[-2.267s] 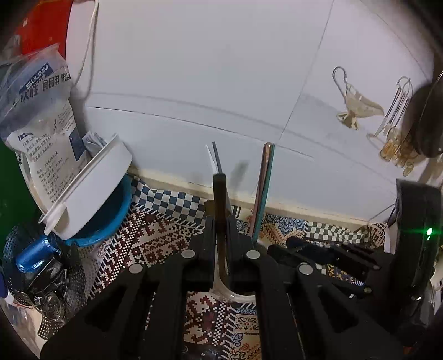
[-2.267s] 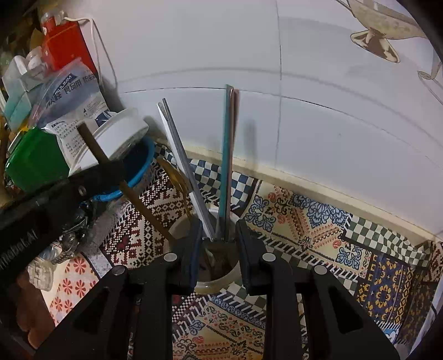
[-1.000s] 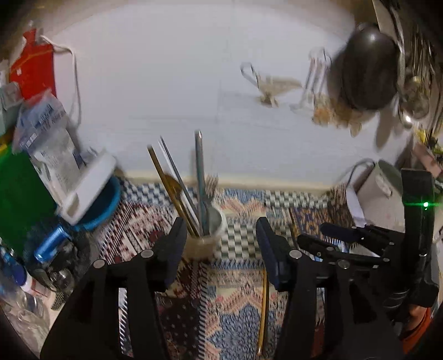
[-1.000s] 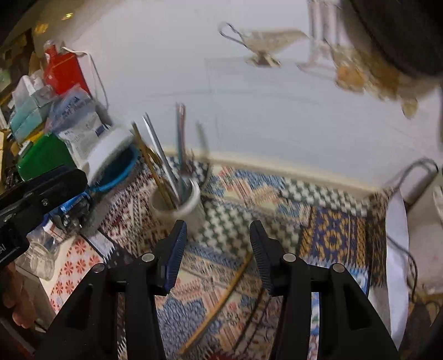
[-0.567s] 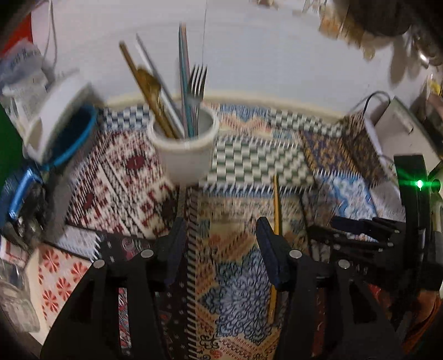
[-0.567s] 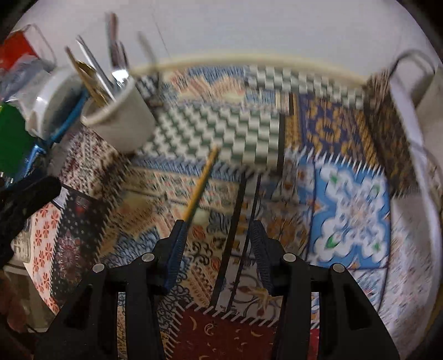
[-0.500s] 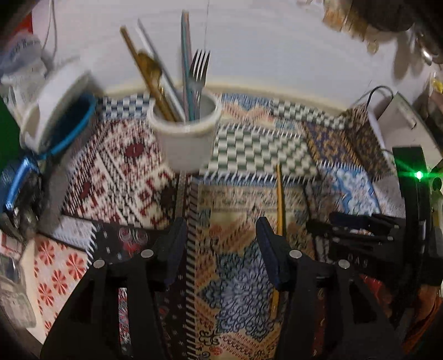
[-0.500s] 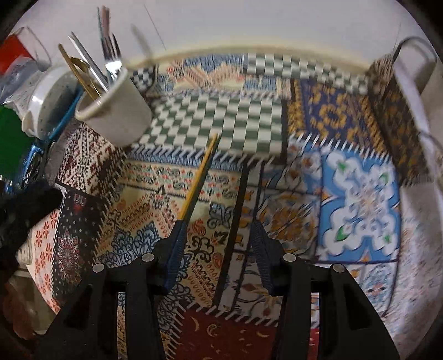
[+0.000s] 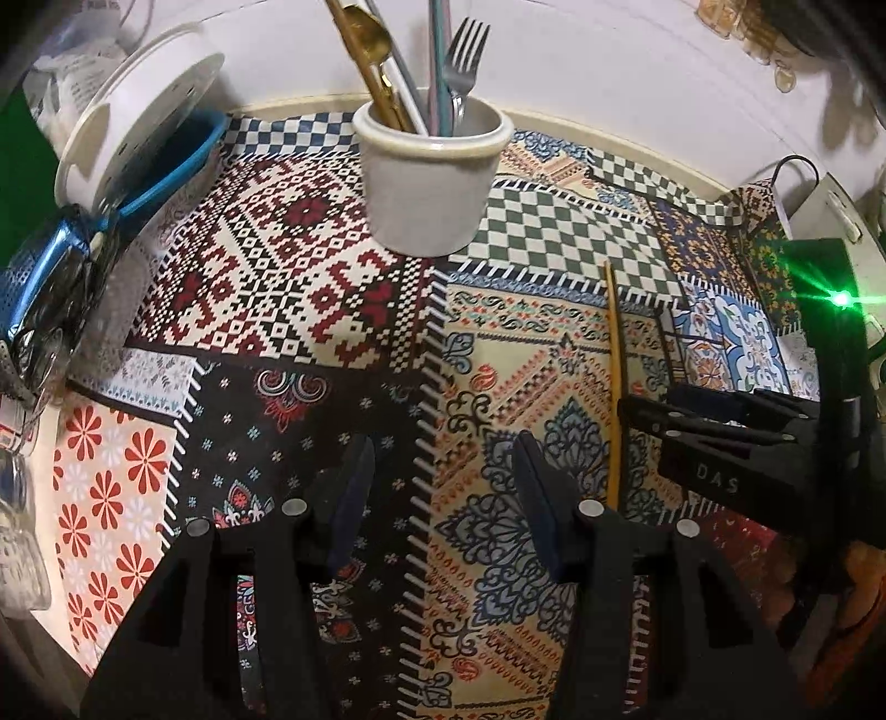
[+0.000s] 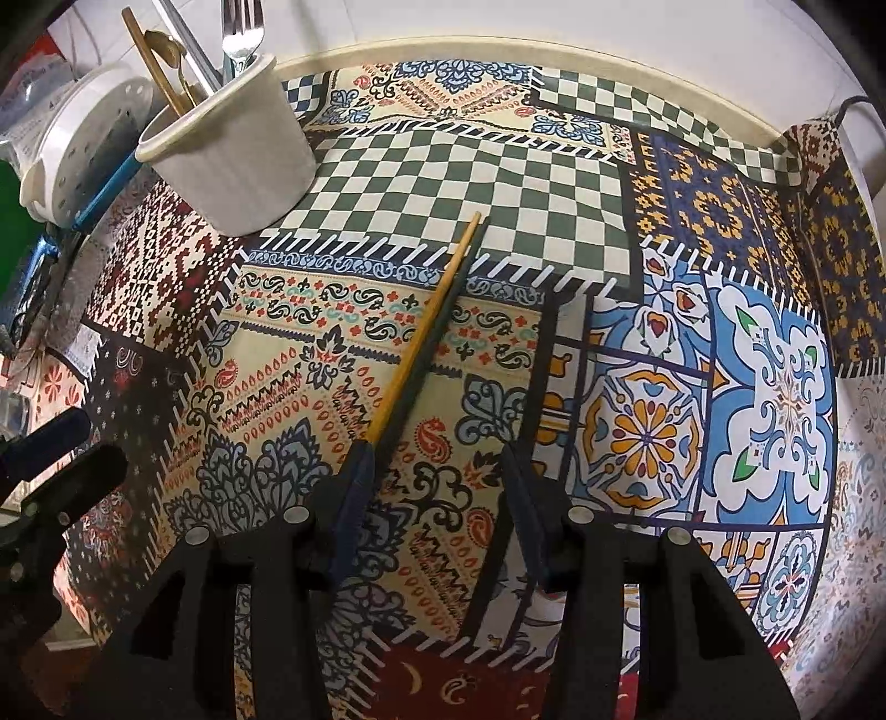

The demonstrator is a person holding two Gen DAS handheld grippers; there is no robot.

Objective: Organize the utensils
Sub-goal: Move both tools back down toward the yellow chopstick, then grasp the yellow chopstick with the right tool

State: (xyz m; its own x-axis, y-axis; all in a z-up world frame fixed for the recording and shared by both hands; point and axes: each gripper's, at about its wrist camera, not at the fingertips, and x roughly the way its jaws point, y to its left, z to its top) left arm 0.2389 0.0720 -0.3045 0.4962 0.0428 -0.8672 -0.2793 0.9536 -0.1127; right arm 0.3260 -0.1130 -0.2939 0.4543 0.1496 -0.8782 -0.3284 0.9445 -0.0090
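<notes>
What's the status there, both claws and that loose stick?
Left gripper open, empty. Right gripper open, empty, over the near end of the chopstick. Chopstick flat on the patterned mat, outside the white cup. Nothing blocking.

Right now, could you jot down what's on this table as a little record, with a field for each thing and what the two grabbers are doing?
cup: white cup at the back, near the wall
in the cup: fork, gold spoon and other long utensils, standing upright
loose on the cloth: one chopstick, lying flat
cloth: patchwork tablecloth
left gripper: open, holding nothing
right gripper: open, the chopstick's near end beside its left finger
</notes>
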